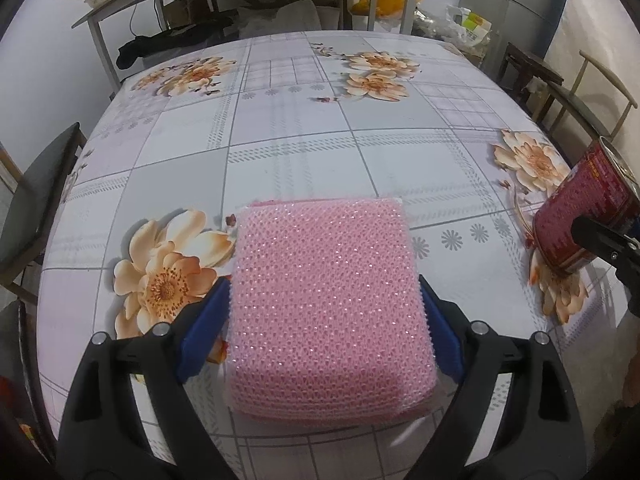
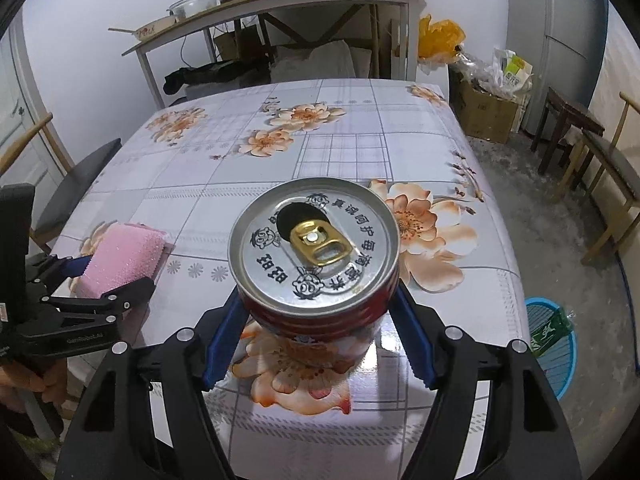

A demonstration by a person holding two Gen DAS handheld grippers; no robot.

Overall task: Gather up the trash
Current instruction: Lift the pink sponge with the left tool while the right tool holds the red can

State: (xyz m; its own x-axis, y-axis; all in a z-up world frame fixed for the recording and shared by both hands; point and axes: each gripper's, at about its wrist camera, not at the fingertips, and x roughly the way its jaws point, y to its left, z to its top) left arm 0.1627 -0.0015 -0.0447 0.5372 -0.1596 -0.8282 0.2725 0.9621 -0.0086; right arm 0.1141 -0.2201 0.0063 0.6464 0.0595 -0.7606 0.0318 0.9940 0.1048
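While both grippers are angled steeply down over the floral table (image 1: 304,128), the pink sponge (image 1: 324,304) is clamped by the left gripper (image 1: 324,320), and the red can (image 2: 316,264) (opened, upright) is pinched by the right gripper (image 2: 316,320).

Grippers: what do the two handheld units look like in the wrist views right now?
Both match: the left gripper and right gripper have glossy black plastic linkage arms with silver round pivot pins, ending in blue fingers. From the right wrist view, the left unit's black arm bears small pale lettering, too small to read. No cables or sleeves visible.
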